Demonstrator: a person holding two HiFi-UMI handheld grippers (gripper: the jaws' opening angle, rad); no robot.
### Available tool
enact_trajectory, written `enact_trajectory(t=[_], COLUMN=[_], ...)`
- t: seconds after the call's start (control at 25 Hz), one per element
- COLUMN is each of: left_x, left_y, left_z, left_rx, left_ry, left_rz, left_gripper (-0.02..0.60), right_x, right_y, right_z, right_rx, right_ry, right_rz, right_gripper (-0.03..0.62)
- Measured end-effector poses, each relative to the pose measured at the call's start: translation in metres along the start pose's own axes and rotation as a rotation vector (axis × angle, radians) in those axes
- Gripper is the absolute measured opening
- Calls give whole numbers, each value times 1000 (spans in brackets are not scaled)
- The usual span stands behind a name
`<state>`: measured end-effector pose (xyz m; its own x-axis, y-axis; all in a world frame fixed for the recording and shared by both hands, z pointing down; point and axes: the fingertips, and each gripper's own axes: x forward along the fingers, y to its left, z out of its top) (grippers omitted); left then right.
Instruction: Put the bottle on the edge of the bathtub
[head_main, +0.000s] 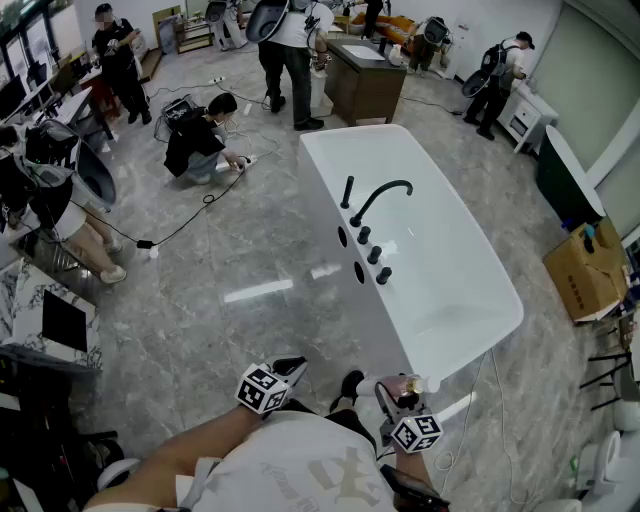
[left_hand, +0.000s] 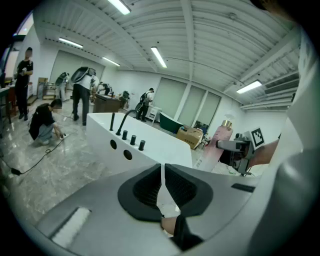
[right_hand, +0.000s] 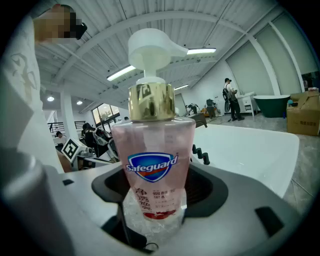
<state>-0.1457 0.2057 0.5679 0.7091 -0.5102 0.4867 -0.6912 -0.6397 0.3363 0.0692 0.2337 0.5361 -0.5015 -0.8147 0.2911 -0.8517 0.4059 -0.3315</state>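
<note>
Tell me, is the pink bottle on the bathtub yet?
Not yet. The right gripper grips the pink plastic pump bottle in its jaws, beside the white bathtub.

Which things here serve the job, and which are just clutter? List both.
Job: bottle; right gripper, holding it; bathtub.
Lying about: left gripper, shut and empty; faucet; box.

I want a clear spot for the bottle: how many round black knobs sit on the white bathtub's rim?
3, in a row on the bathtub rim: the far knob beside the faucet, the middle knob, the near knob closest to the person. None looks hidden.
</note>
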Motion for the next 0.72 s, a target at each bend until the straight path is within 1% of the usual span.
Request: enact_trajectory(t=[0.16,0.32,0.48,0.72], left_x=[-15,-24,-31,-39], left_y=[-35,-58,-62,-61], left_z=[-10,-27,-43,-41], left_rx=[53,62,49,43], left_ry=[-17,-8,3,-20], left_rz=[-68,-110,-116,-104], left_gripper=[25,25,25,25], right_x=[-33,-52,-64,-71], right_y=[26,38,46,54], right_z=[-19,-30,-33,-32], right_rx=[1,10,10,7], right_ry=[4,9,1,-34], right_rz=[-19,-26,-35,-30], right_gripper=[304,304,304,304])
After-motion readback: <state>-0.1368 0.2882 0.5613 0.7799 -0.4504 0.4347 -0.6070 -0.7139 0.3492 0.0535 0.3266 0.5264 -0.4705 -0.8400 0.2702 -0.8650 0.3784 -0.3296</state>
